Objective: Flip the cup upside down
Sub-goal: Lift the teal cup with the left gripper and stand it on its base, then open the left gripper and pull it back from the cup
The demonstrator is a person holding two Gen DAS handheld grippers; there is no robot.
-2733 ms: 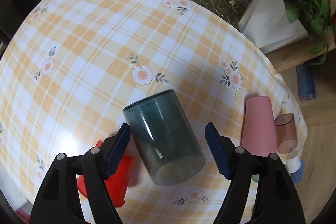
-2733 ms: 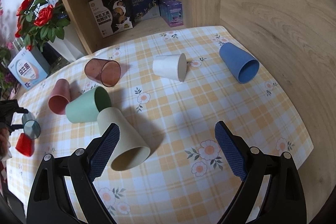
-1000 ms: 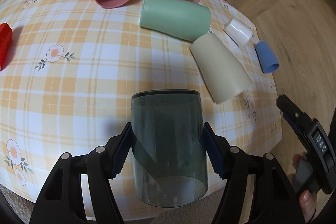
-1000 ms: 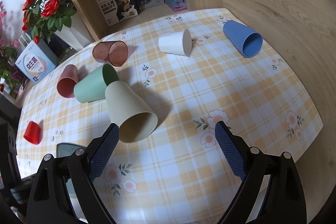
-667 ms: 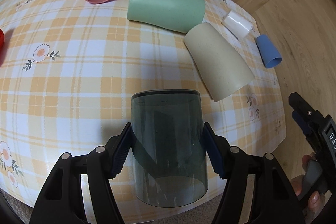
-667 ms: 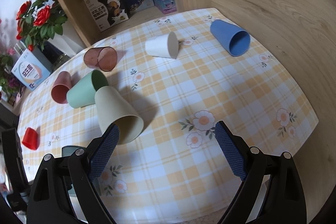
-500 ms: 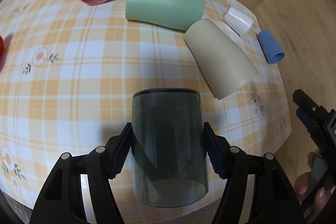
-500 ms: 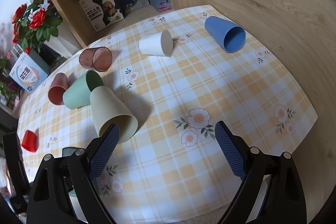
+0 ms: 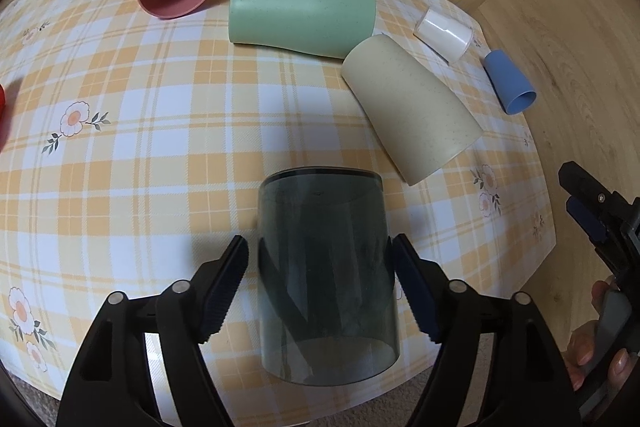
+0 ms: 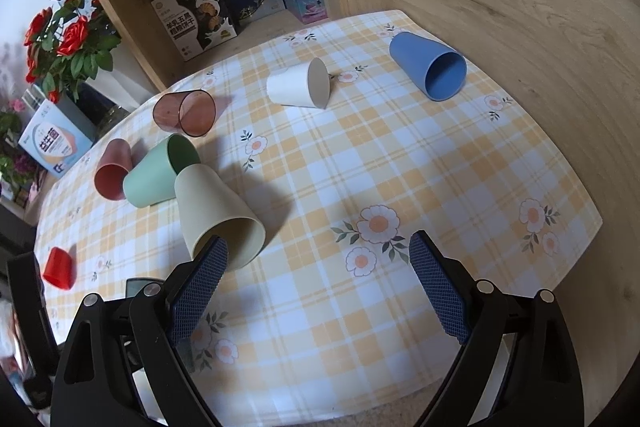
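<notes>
Grey cup (image 9: 326, 275) stands between left tool (image 9: 320, 287) fingers, on table (image 9: 160, 131).

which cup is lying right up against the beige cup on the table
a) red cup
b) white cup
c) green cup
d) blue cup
c: the green cup lies on its side with its rim end against the narrow end of the beige cup; the blue cup, white cup and red cup all lie apart from it.

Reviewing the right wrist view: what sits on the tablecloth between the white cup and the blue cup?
Only bare checked tablecloth with a small flower print separates the white cup from the blue cup; the right wrist view shows it.
</notes>
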